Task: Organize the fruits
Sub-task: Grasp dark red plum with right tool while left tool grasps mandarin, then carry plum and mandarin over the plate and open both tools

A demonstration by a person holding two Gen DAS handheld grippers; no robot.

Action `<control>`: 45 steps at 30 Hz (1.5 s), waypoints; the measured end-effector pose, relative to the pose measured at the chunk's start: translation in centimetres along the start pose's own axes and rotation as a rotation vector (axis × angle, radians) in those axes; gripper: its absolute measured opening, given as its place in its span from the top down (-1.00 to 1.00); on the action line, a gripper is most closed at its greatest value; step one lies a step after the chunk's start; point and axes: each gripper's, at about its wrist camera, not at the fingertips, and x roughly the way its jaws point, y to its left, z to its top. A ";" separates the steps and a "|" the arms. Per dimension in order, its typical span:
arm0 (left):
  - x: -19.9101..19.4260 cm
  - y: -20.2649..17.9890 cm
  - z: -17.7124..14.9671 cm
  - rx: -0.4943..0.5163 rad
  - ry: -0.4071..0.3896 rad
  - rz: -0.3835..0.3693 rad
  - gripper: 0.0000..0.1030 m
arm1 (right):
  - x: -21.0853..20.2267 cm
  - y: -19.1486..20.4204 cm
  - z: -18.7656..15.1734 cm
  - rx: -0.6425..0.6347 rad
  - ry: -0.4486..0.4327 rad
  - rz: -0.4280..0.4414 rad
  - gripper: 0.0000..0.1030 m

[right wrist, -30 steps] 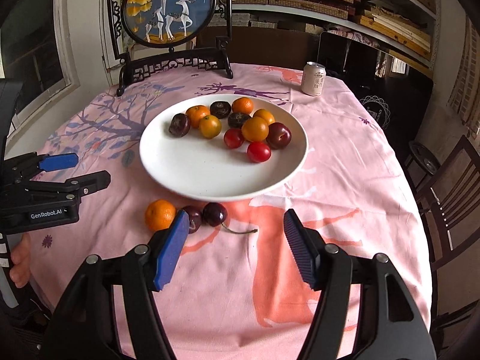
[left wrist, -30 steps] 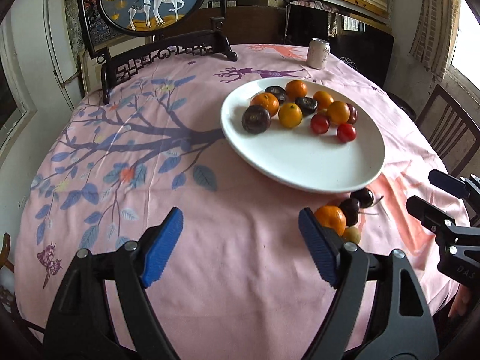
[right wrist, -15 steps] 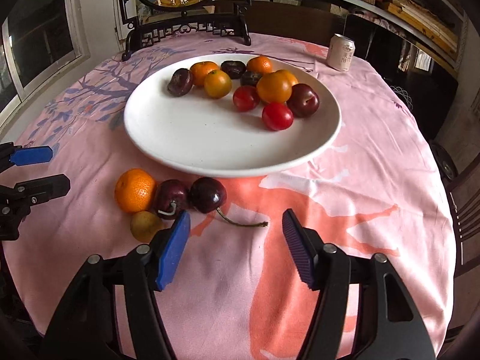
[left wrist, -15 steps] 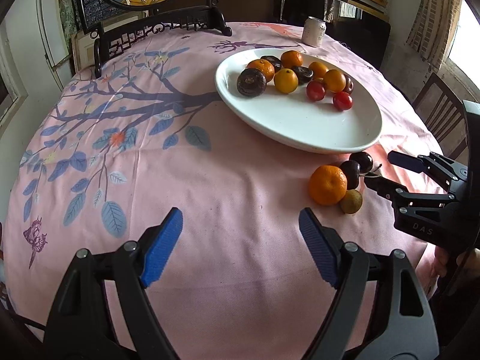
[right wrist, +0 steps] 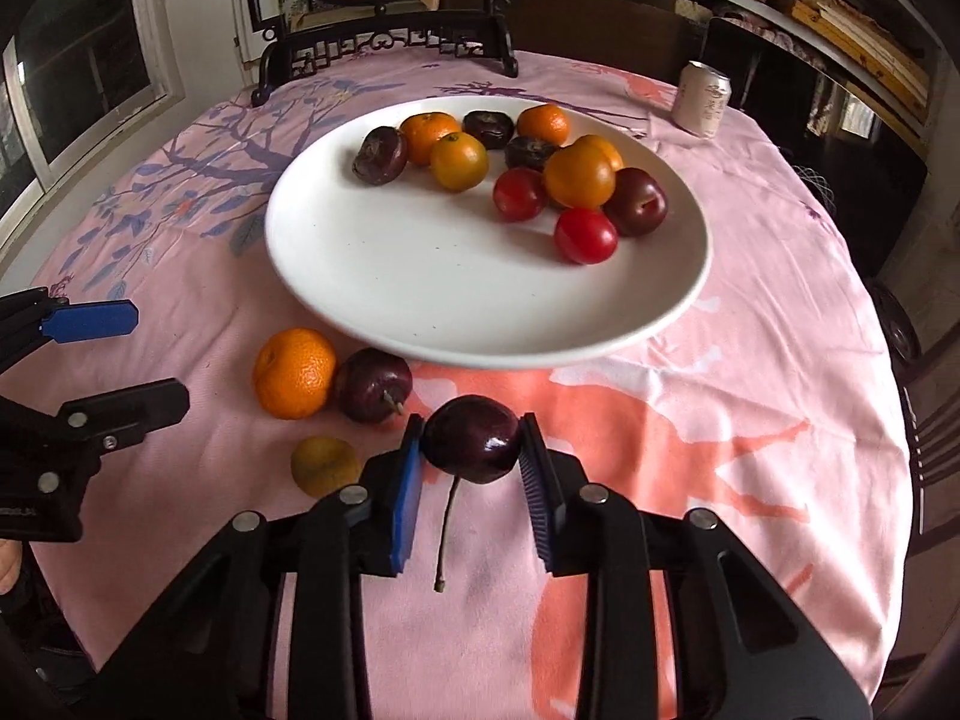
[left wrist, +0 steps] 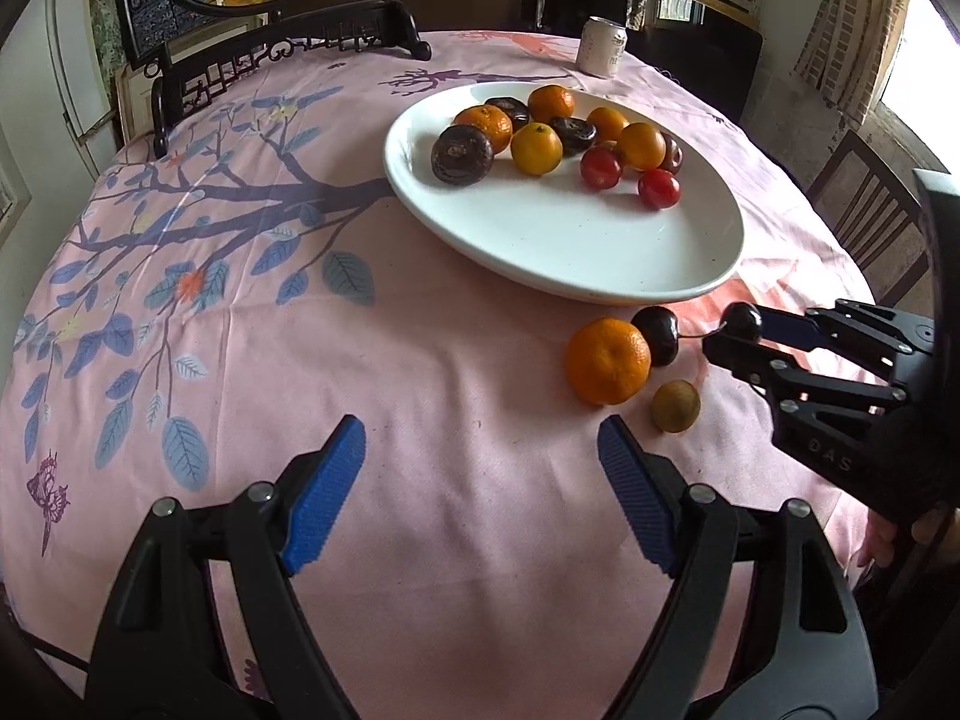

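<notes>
A white plate (right wrist: pixel 420 312) holds several oranges, tomatoes and dark plums; it also shows in the left wrist view (left wrist: pixel 600 252). My right gripper (right wrist: pixel 472 450) is shut on a dark cherry (right wrist: pixel 472 438) with its stem hanging down, in front of the plate; it shows in the left wrist view (left wrist: pixel 743 323). On the cloth beside it lie an orange (right wrist: pixel 294 373), a second dark cherry (right wrist: pixel 373 385) and a small yellow-green fruit (right wrist: pixel 324 465). My left gripper (left wrist: pixel 480 474) is open and empty, short of the orange (left wrist: pixel 607 360).
A pink flowered cloth (left wrist: pixel 300 330) covers the round table. A drink can (right wrist: pixel 701 99) stands at the far right. A dark wooden stand with a round painted screen (left wrist: pixel 270 36) stands at the far edge. Chairs (left wrist: pixel 864 210) stand to the right.
My right gripper has moved forward and shut on the stemmed cherry, which lay on the cloth before. My left gripper has moved closer to the loose fruits and stays open.
</notes>
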 end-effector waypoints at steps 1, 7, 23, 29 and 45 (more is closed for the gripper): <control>0.2 -0.4 0.1 0.012 0.004 -0.004 -0.59 | -0.8 -0.1 -0.4 0.012 -0.011 -0.005 0.39; 2.3 -2.6 0.7 0.060 0.049 -0.044 -0.59 | -4.2 -1.3 -3.0 0.079 -0.050 0.006 0.39; 2.1 -3.5 1.5 0.041 0.010 -0.077 0.28 | -6.2 -1.7 -3.5 0.120 -0.106 0.040 0.39; -0.2 -2.7 1.0 0.022 -0.015 -0.115 0.28 | -6.2 -0.8 -2.6 0.101 -0.110 0.051 0.39; 6.9 -1.2 12.9 0.037 0.072 0.010 0.28 | 3.0 -1.0 7.7 0.039 -0.030 0.051 0.39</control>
